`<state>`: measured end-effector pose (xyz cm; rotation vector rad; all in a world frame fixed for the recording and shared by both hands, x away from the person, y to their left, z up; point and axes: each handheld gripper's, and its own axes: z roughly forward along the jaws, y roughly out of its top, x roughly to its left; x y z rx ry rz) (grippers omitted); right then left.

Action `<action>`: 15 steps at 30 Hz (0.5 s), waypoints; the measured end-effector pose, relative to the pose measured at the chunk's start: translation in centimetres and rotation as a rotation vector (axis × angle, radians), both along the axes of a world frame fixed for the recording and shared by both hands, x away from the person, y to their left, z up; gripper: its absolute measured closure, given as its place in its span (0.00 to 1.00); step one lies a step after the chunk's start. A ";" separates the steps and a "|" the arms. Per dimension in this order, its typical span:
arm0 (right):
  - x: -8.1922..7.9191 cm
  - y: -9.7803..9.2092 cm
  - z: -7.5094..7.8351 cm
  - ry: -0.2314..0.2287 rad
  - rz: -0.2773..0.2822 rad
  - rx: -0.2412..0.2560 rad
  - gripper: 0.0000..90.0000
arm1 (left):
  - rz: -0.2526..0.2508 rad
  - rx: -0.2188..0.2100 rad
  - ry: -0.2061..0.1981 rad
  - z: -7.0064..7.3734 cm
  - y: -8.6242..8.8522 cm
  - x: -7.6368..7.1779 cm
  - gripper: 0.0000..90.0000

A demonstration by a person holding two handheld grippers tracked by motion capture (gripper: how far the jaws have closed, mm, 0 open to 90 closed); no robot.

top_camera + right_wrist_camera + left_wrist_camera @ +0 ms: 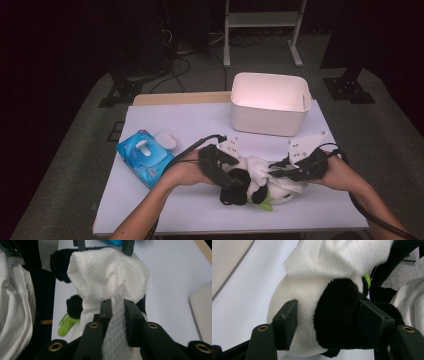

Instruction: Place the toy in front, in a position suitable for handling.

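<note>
High view: a plush panda (250, 187) lies on the worktop (200, 125), well in front of the white bin (270, 104), its long axis running roughly parallel to the bin's front wall. Black parts sit at the end away from the right gripper (278, 170); a green tag shows at the edge farthest from the bin. A white wet wipe (260, 167) lies draped over the side of the panda facing the bin. The left gripper (227, 176) bears on the panda's black end. A blue wipes pack (144, 156) with its lid flipped open lies well to the panda's left.

Left gripper view: the left gripper (328, 322) has its jaws spread around the panda (312, 315), one pad on white fur, the other on black fur, both touching. The wipe (337, 257) lies above.

Right gripper view: the right gripper (116, 311) is pressed together, pinching a gathered fold of the wipe (107, 277), which spreads over the panda (73, 306) beyond. The green tag (66, 325) hangs on the panda's near left side.
</note>
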<state>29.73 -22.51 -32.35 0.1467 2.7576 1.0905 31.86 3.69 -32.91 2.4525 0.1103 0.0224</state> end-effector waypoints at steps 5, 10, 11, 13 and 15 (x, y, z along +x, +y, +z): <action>0.2 1.8 0.0 0.003 0.035 0.017 0.74 | 0.004 -0.006 0.003 -0.1 0.1 0.0 0.37; 0.3 3.6 -0.3 0.015 0.055 0.021 0.63 | 0.005 -0.004 -0.001 -0.1 0.0 -0.1 0.37; 0.3 3.6 -0.3 0.015 0.055 0.021 0.63 | 0.005 -0.004 -0.001 -0.1 0.0 -0.1 0.37; 0.4 4.1 -0.4 0.020 0.055 0.027 0.63 | 0.005 -0.003 -0.004 -0.1 0.0 -0.1 0.37; 0.5 4.4 -0.5 0.026 0.060 0.033 0.63 | 0.006 0.001 -0.008 -0.1 0.0 -0.2 0.37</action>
